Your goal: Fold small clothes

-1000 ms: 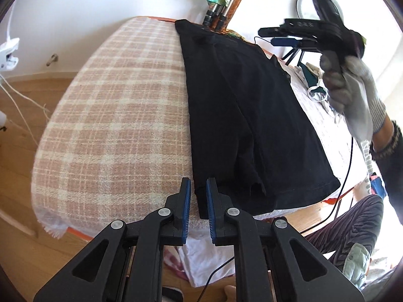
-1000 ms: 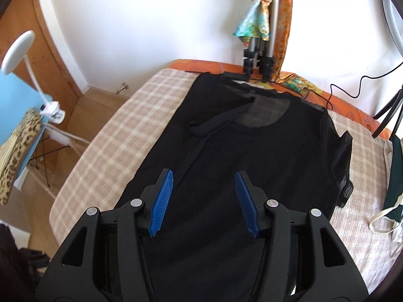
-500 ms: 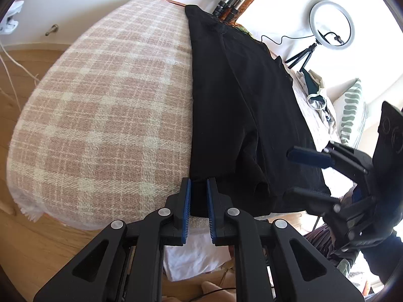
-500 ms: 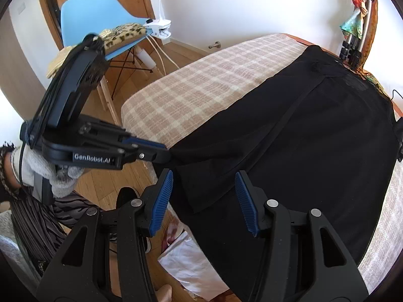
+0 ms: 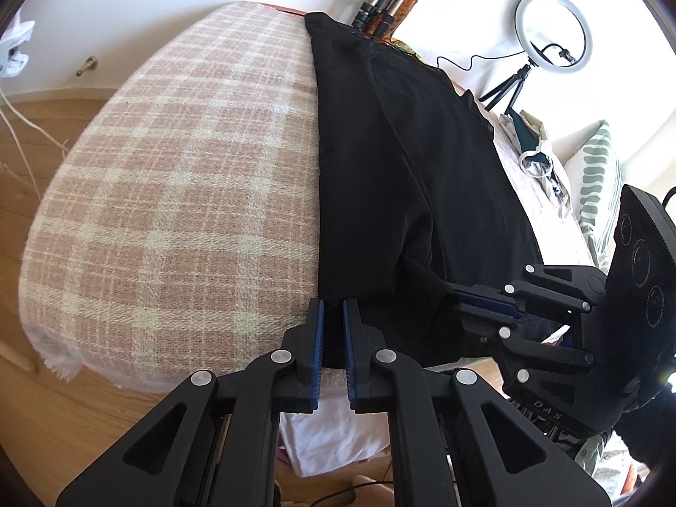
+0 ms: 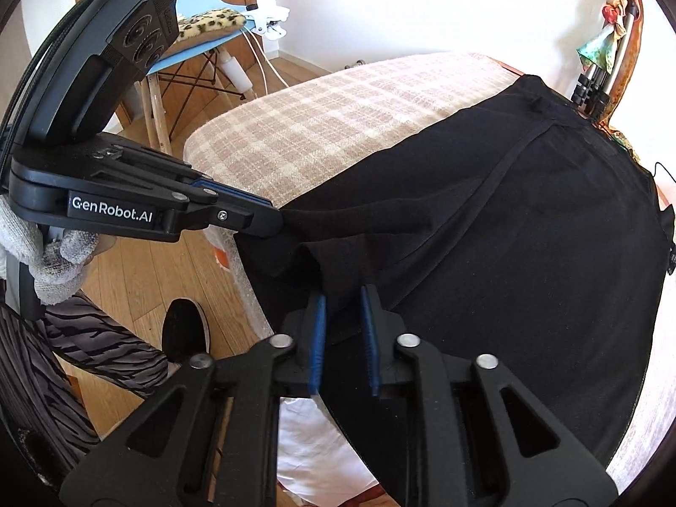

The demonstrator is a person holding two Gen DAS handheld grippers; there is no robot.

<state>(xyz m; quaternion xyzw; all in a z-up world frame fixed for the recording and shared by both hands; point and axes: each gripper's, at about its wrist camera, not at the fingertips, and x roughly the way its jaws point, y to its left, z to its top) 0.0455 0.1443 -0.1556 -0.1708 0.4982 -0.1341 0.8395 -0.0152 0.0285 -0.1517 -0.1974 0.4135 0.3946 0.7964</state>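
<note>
The black fabric garment (image 5: 405,160) lies spread flat on a pink-and-cream checked woven blanket (image 5: 177,194) covering the bed, its near hem at the bed's front edge and its far end by the tripod legs (image 5: 374,14) at the wall. Left gripper (image 5: 333,314): jaws nearly together, pinching the garment's near left hem corner between the blue pads; the right wrist view confirms it, with cloth pulled into a ridge at the tips of the left gripper (image 6: 274,222). Right gripper (image 6: 342,300): jaws narrowed around a raised pleat of the hem, cloth standing between the blue pads; the left wrist view shows the right gripper (image 5: 456,302) with its tips buried in the fabric at the hem, further along from the left one. The garment is bunched and lifted slightly between the two grasp points; the rest lies flat. A white-gloved hand (image 6: 38,253) holds the left gripper's handle. White ring light on a small tripod (image 5: 549,34) stands beyond the bed; a light blue chair with a leopard-print cushion (image 6: 203,29) is on the wooden floor (image 6: 126,279).
</note>
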